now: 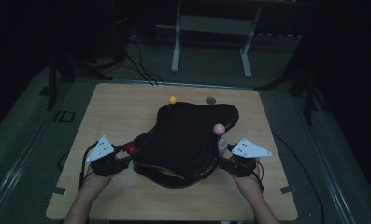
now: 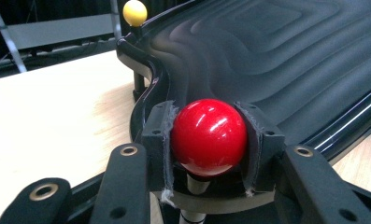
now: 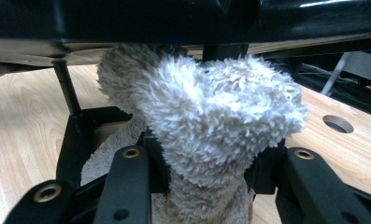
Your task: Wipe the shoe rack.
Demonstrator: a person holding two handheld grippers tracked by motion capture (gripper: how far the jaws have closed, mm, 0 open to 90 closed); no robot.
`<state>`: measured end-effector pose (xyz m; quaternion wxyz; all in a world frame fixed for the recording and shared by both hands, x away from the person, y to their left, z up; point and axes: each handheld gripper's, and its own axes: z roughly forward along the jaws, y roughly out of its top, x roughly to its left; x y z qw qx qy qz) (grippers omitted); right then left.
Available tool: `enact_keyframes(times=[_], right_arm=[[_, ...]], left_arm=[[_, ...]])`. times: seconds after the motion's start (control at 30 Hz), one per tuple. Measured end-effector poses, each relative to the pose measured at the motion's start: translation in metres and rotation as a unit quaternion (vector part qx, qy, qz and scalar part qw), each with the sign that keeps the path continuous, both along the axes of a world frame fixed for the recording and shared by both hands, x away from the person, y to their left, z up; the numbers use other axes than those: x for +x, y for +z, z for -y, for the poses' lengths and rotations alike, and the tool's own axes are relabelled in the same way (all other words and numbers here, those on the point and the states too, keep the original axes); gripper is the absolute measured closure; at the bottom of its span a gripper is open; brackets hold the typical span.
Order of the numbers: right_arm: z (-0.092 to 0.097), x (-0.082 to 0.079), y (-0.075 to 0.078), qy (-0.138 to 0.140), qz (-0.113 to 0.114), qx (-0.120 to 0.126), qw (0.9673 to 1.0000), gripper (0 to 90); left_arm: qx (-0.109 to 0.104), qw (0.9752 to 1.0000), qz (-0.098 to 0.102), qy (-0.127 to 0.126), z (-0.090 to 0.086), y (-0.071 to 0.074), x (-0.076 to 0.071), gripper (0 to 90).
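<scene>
I have the left tongs (image 2: 210,140) clamped on the red knob (image 2: 208,136) and the right tongs (image 3: 206,163) squeezing the fluffy knob (image 3: 211,126), 1 grip at each near corner, so the black wavy tray (image 1: 185,137) stays level above the table (image 1: 122,105)

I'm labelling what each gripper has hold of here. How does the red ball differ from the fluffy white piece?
The red ball is smooth, glossy and round; the fluffy white piece is shaggy, matte and irregular. The red ball sits on a thin post at the black tray's rim; the fluffy white piece hangs below the tray's edge. Both sit clamped between a gripper's jaws.
</scene>
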<state>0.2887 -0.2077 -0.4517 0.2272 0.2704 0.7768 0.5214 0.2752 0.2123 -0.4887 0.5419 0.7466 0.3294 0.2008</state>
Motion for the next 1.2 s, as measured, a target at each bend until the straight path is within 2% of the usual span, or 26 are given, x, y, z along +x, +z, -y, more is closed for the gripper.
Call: enact_keyframes(times=[0.17, 0.27, 0.43, 0.5, 0.6, 0.7, 0.77, 0.87, 0.97, 1.03, 1.1, 1.17, 1.2], right_arm=[[0.002, 0.001, -0.011, 0.005, -0.007, 0.014, 0.9999, 62.3], [0.001, 0.001, -0.021, 0.003, -0.014, 0.0, 0.9999, 62.3], [0.001, 0.003, -0.036, 0.004, -0.035, -0.004, 0.9994, 62.4], [0.0, 0.004, -0.044, 0.005, -0.041, -0.018, 0.999, 62.0], [0.002, 0.007, -0.052, 0.009, -0.058, -0.014, 0.9982, 61.5], [0.002, 0.007, -0.048, 0.014, -0.061, -0.014, 0.9979, 58.3], [0.002, 0.006, -0.042, 0.016, -0.053, -0.018, 0.9983, 55.8], [0.004, 0.002, -0.025, 0.018, -0.032, -0.007, 0.9993, 53.6], [0.007, 0.0, -0.006, 0.021, -0.01, 0.02, 0.9995, 53.2], [0.008, 0.002, 0.001, 0.025, -0.008, 0.024, 0.9994, 56.4], [0.004, 0.004, 0.0, 0.025, -0.008, -0.004, 0.9996, 61.1], [0.003, 0.007, -0.004, 0.03, -0.028, -0.012, 0.9991, 63.0], [0.003, 0.008, -0.008, 0.031, -0.031, -0.019, 0.9989, 62.9]], left_arm=[[-0.003, 1.0, -0.003, -0.009, -0.001, 0.0, 0.002, 59.8], [-0.009, 0.9999, -0.005, -0.011, -0.002, -0.001, 0.003, 59.8], [-0.009, 0.9999, -0.007, -0.013, -0.002, -0.001, 0.004, 59.7], [-0.009, 0.9998, -0.007, -0.014, -0.003, -0.001, 0.004, 59.7], [-0.012, 0.9998, -0.007, -0.013, -0.003, -0.001, 0.004, 59.7], [-0.012, 0.9998, -0.008, -0.013, -0.003, -0.001, 0.005, 59.7], [-0.012, 0.9998, -0.009, -0.016, -0.004, -0.001, 0.005, 59.7], [-0.012, 0.9997, -0.01, -0.016, -0.004, -0.001, 0.006, 59.7], [-0.01, 0.9997, -0.011, -0.018, -0.004, 0.0, 0.006, 59.7], [-0.011, 0.9997, -0.011, -0.017, -0.004, -0.001, 0.006, 59.7], [-0.013, 0.9997, -0.011, -0.017, -0.004, -0.001, 0.006, 59.7], [-0.015, 0.9997, -0.011, -0.015, -0.003, -0.001, 0.006, 59.7], [-0.016, 0.9997, -0.011, -0.015, -0.003, -0.001, 0.006, 59.7]])
